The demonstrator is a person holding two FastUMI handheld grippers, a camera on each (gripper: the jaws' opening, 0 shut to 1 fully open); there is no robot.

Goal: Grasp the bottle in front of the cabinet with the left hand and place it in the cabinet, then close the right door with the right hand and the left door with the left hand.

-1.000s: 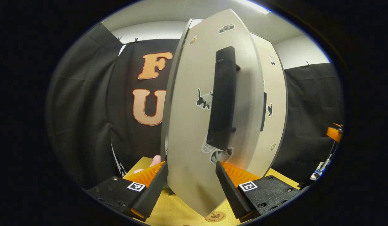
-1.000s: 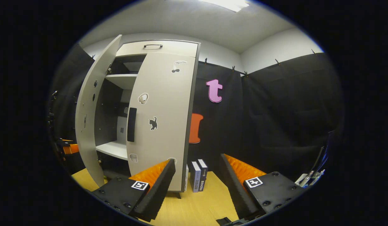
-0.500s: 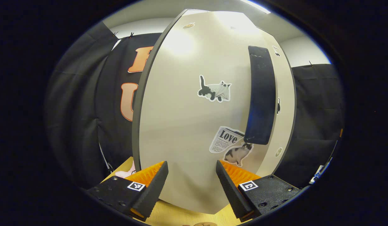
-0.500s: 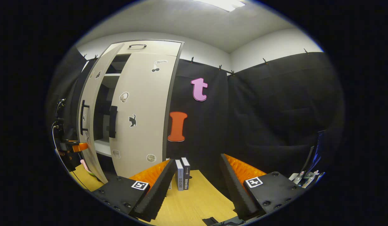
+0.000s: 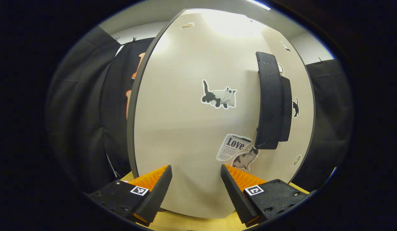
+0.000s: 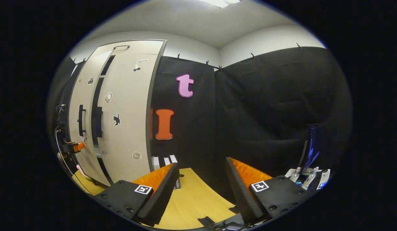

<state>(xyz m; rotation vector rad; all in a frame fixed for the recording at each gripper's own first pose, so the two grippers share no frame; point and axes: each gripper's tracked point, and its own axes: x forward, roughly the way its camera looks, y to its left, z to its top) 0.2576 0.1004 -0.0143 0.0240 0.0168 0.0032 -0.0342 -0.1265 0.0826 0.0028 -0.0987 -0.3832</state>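
The cabinet's left door [image 5: 192, 128], pale with cat stickers and a black handle [image 5: 269, 99], stands right in front of my left gripper [image 5: 195, 178]. That gripper is open, its fingertips close against the door's lower face with nothing between them. In the right gripper view the cabinet [image 6: 121, 54] stands at the far left. Its right door [image 6: 127, 109] lies flat against the front and its left door [image 6: 79, 96] is nearly shut, with a narrow dark gap between them. My left gripper [image 6: 77, 147] shows low against that door. My right gripper [image 6: 201, 175] is open and empty, off to the cabinet's right.
Several books [image 6: 166, 160] stand on the wooden table [image 6: 192, 202] beside the cabinet's right side. Small bottles [image 6: 309, 179] and a screen [image 6: 314, 146] sit at the far right. Black cloth walls close in the booth.
The left door has swung from wide open to almost shut, with my left gripper following it. My right gripper has turned away from the cabinet to the right.
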